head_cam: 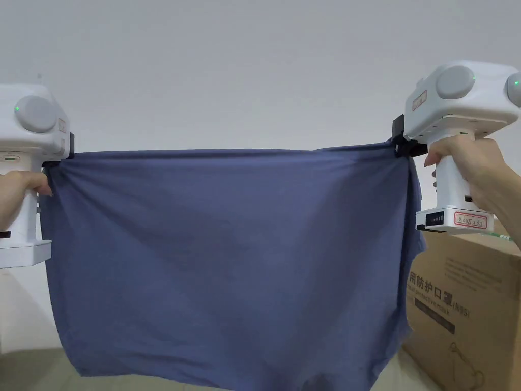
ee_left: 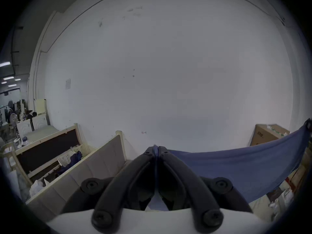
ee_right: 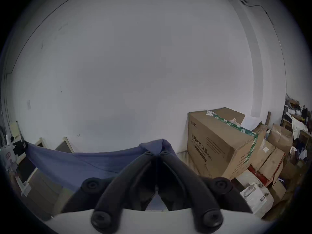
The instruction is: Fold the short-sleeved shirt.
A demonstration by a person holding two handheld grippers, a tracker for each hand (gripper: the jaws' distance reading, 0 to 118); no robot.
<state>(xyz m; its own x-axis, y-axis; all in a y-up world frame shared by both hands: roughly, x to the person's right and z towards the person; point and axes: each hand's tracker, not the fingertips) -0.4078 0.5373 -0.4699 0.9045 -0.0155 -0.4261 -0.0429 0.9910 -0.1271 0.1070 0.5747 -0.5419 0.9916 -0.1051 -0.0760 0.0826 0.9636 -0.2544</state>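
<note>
A blue short-sleeved shirt [head_cam: 229, 259] hangs in the air in front of a white wall, stretched wide between the two hand-held grippers. My left gripper [head_cam: 56, 160] pinches its upper left corner and my right gripper [head_cam: 402, 145] pinches its upper right corner. In the left gripper view the black jaws [ee_left: 156, 149] are closed with blue cloth [ee_left: 236, 170] between them, the fabric running off to the right. In the right gripper view the jaws [ee_right: 157, 153] are closed on a bunched corner of the shirt [ee_right: 76, 163], which stretches away to the left.
A large cardboard box [head_cam: 468, 310] stands at the lower right, close behind the shirt's right edge, with more boxes [ee_right: 273, 156] stacked beyond it. Wooden bed frames [ee_left: 67, 158] holding a basket of clothes lie to the left. The white wall [head_cam: 254, 66] is straight ahead.
</note>
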